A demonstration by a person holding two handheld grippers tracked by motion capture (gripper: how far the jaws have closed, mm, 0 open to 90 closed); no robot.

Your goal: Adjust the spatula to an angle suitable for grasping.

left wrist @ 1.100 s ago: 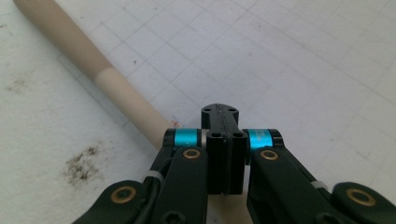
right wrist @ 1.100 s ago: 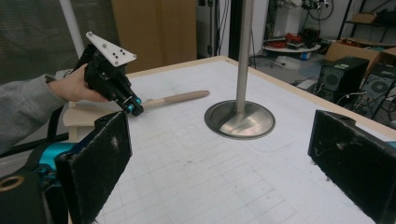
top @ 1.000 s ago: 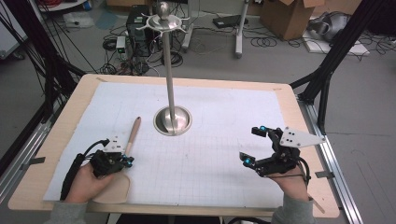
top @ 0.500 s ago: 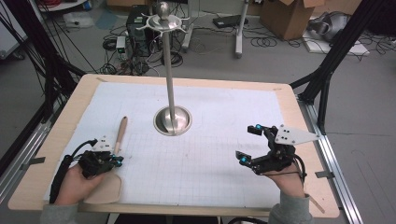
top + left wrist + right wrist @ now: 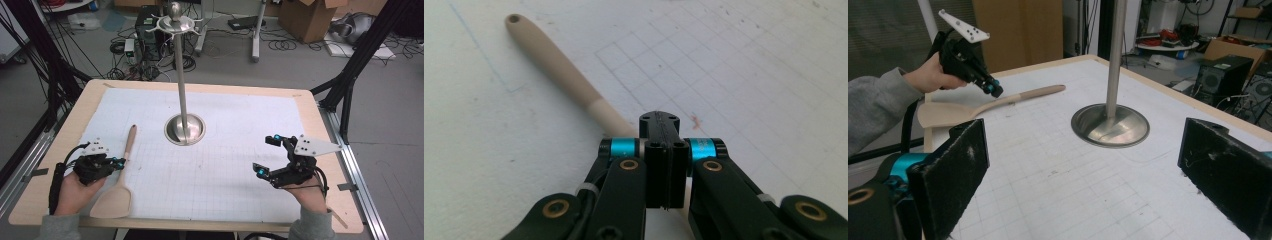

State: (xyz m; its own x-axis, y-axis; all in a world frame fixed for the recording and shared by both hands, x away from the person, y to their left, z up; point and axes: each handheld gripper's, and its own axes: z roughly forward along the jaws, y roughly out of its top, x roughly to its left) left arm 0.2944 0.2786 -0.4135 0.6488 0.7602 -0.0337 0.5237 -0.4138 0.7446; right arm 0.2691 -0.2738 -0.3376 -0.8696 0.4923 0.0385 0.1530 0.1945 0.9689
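Left tool is gripping a wooden spatula at the neck, jaws clamped together on it; the spatula is sitting at the bench's near-left, blade toward the front edge. Right tool is hovering with jaws wide apart, holding nothing. Risk: the thin, near-tip grip is letting the long spatula pivot or slip when lifted, or swing into the metal stand. Left gripper view is showing the hanging hole at the handle end; high view is showing hooks on the stand's top.
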